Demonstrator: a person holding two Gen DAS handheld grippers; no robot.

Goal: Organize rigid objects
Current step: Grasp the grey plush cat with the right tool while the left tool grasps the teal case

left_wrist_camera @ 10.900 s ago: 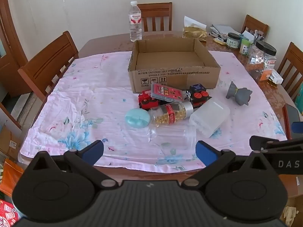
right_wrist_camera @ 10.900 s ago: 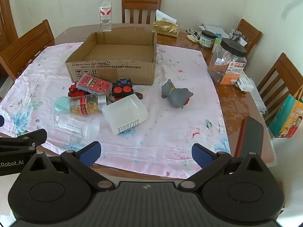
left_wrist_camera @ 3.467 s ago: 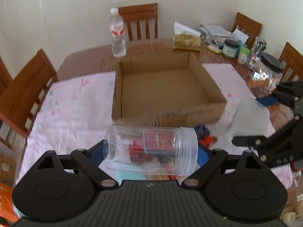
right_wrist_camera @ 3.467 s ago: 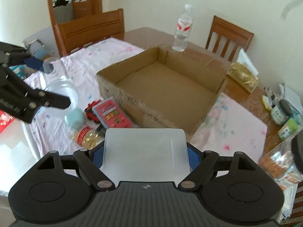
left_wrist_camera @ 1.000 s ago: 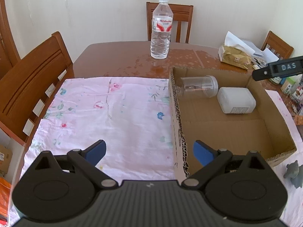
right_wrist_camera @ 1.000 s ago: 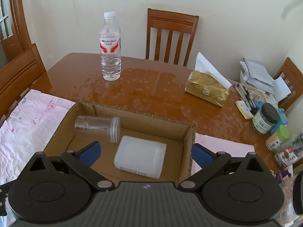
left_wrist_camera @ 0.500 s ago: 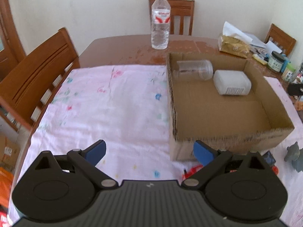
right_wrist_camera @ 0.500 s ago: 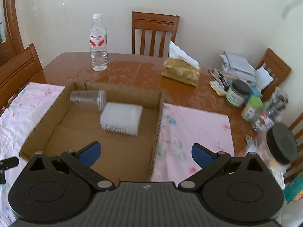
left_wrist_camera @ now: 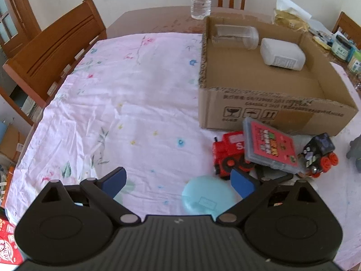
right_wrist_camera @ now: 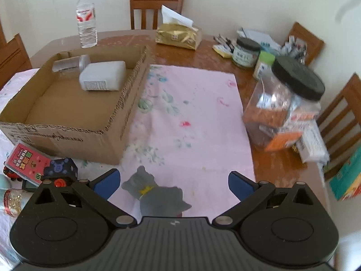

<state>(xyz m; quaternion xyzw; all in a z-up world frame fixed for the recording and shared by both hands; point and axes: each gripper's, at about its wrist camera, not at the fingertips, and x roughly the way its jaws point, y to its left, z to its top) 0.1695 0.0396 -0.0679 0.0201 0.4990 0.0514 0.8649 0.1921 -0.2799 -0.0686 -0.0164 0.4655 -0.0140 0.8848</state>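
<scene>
- While a clear jar [left_wrist_camera: 235, 36] and white container [left_wrist_camera: 282, 54] lie in my box [left_wrist_camera: 277, 110], toys wait outside.
- My left tool [left_wrist_camera: 178, 180] and right tool [right_wrist_camera: 172, 184] gape empty; the gray figure [right_wrist_camera: 155, 194] looks next.

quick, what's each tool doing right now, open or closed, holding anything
Left tool: open, holding nothing, above the round light-blue case.
Right tool: open, holding nothing, above the grey toy animal.

A big brown wooden table [right_wrist_camera: 203, 54] has a pink flowery cloth [left_wrist_camera: 126, 103] on it. Wooden chairs [left_wrist_camera: 56, 52] stand around, and the far wall [right_wrist_camera: 225, 0] is cream.
</scene>
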